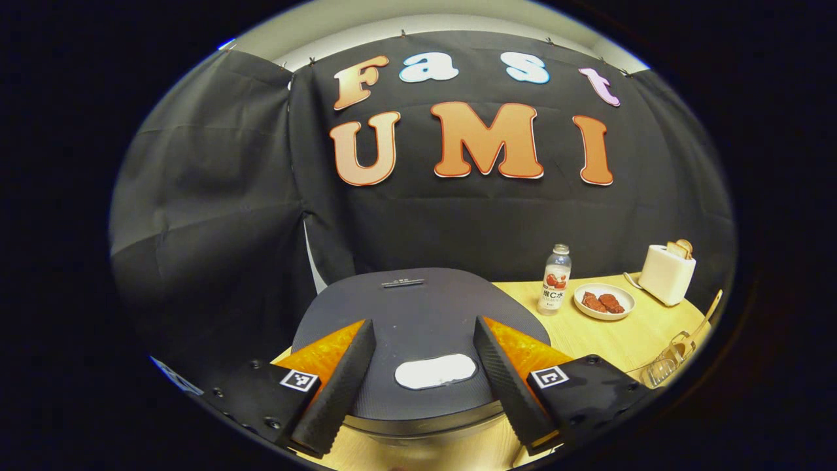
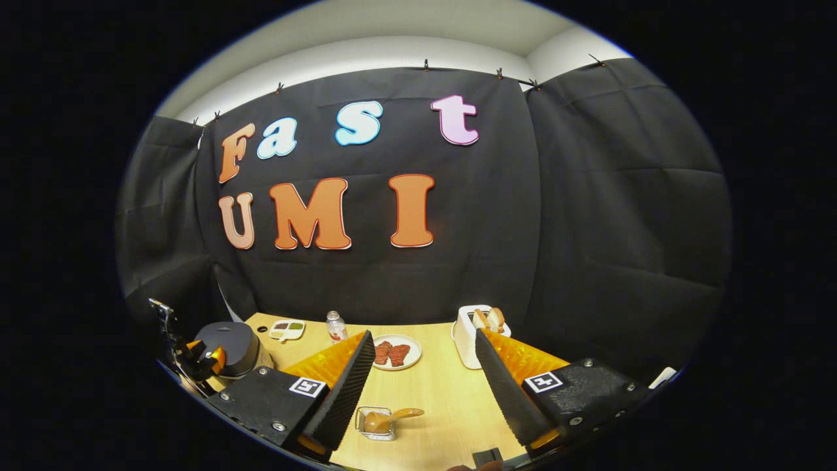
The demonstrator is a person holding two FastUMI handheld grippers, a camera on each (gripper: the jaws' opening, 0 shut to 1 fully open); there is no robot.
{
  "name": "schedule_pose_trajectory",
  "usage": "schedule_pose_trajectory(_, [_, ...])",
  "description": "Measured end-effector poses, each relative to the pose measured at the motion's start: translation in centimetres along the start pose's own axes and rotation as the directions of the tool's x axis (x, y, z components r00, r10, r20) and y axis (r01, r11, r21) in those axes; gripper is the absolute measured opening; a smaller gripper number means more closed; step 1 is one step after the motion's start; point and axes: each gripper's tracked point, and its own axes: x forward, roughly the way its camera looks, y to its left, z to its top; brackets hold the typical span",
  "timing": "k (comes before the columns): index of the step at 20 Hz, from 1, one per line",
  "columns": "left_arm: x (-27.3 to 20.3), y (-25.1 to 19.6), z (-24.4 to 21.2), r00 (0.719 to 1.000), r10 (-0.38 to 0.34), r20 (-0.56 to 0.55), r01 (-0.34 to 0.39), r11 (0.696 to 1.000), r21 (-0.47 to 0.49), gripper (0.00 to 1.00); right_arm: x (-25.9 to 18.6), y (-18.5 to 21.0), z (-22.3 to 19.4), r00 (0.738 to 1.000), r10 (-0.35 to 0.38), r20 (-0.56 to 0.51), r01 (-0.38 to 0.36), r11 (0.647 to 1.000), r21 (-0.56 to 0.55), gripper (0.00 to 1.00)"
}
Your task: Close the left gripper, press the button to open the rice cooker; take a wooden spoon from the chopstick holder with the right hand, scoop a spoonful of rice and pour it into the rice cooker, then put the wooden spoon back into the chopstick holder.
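Observation:
The dark grey rice cooker (image 1: 418,307) sits right in front of my left gripper (image 1: 424,322), lid down. Its white button (image 1: 435,371) lies between the two spread fingers, and the gripper is open with nothing in it. The clear chopstick holder (image 1: 664,367) stands at the right with the wooden spoon's handle (image 1: 711,309) sticking out. In the right gripper view the holder (image 2: 376,424) is low between the fingers, with the wooden spoon (image 2: 395,415) resting in it. My right gripper (image 2: 424,335) hangs open above the table, short of the holder. The rice cooker (image 2: 232,343) is far left there, with the left gripper (image 2: 206,358) at it.
On the wooden table (image 2: 444,399) stand a drink bottle (image 1: 556,278), a white plate of meat (image 1: 603,301) and a white toaster (image 1: 666,273) with bread. A small divided dish (image 2: 286,329) lies behind the cooker. Black cloth walls close the back and sides.

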Motion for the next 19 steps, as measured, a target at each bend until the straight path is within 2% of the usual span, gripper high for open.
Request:
schedule_pose_trajectory(1, [-0.2, -0.1, 0.1, 0.999, -0.013, -0.045, 0.013, 1.0, -0.02, 1.0, 0.0, 0.3, -0.1, 1.0, 0.008, -0.001, -0.008, 1.0, 0.007, 0.95])
schedule_pose_trajectory(2, [-0.6, 0.1, 0.5, 0.997, -0.014, -0.078, 0.01, 0.998, -0.057, 0.95, 0.0, 0.4, -0.3, 1.0, 0.016, -0.003, -0.016, 1.0, 0.014, 0.95])
schedule_pose_trajectory(3, [-1.3, 0.7, 1.9, 0.997, -0.009, -0.072, 0.003, 0.997, -0.082, 0.95, 0.1, 0.5, -0.3, 1.0, 0.018, -0.002, -0.018, 1.0, 0.015, 0.95])
schedule_pose_trajectory(4, [-2.0, 1.0, 4.2, 0.999, -0.01, -0.051, 0.005, 0.996, -0.089, 1.0, 0.4, 0.3, -0.4, 1.0, 0.018, -0.001, -0.018, 1.0, 0.014, 0.95])
schedule_pose_trajectory(5, [-3.1, 1.2, 6.5, 1.0, -0.01, -0.027, 0.007, 0.997, -0.081, 0.95, 0.5, 0.3, -0.3, 1.0, 0.02, 0.002, -0.02, 1.0, 0.013, 0.95])
schedule_pose_trajectory(6, [-4.0, 1.6, 9.0, 1.0, -0.003, -0.002, 0.002, 0.998, -0.069, 1.0, 0.6, 0.4, -0.1, 1.0, 0.024, 0.007, -0.024, 1.0, 0.015, 0.95])
schedule_pose_trajectory(7, [-5.1, 2.3, 11.7, 1.0, 0.003, 0.021, -0.001, 0.998, -0.065, 0.95, 0.7, 0.4, 0.1, 1.0, 0.029, 0.011, -0.029, 0.999, 0.015, 0.95])
schedule_pose_trajectory(8, [-6.2, 2.6, 14.1, 0.999, -0.002, 0.044, 0.005, 0.997, -0.072, 0.95, 0.7, 0.4, 0.3, 0.999, 0.033, 0.017, -0.033, 0.999, 0.014, 0.95])
schedule_pose_trajectory(9, [-7.6, 2.9, 17.1, 0.997, -0.009, 0.081, 0.016, 0.997, -0.075, 1.0, 0.8, 0.3, 0.6, 0.999, 0.034, 0.021, -0.035, 0.999, 0.012, 0.95])
schedule_pose_trajectory(12, [-11.7, 3.8, 25.7, 0.98, -0.007, 0.201, 0.018, 0.998, -0.057, 0.95, 0.9, -0.1, 1.6, 0.999, 0.034, 0.042, -0.034, 0.999, 0.007, 0.95])
schedule_pose_trajectory(13, [-12.8, 4.1, 27.8, 0.974, -0.006, 0.228, 0.017, 0.999, -0.047, 1.0, 0.9, -0.2, 2.0, 0.998, 0.033, 0.048, -0.034, 0.999, 0.009, 0.95])
schedule_pose_trajectory(16, [-16.1, 4.2, 33.4, 0.954, -0.009, 0.301, 0.022, 0.999, -0.039, 1.0, 0.8, -0.5, 2.9, 0.997, 0.031, 0.069, -0.032, 0.999, 0.019, 0.95])
schedule_pose_trajectory(19, [-18.7, 4.1, 36.5, 0.936, -0.023, 0.35, 0.048, 0.997, -0.062, 1.0, 0.6, -0.9, 3.8, 0.996, 0.027, 0.084, -0.028, 1.0, 0.013, 0.95])
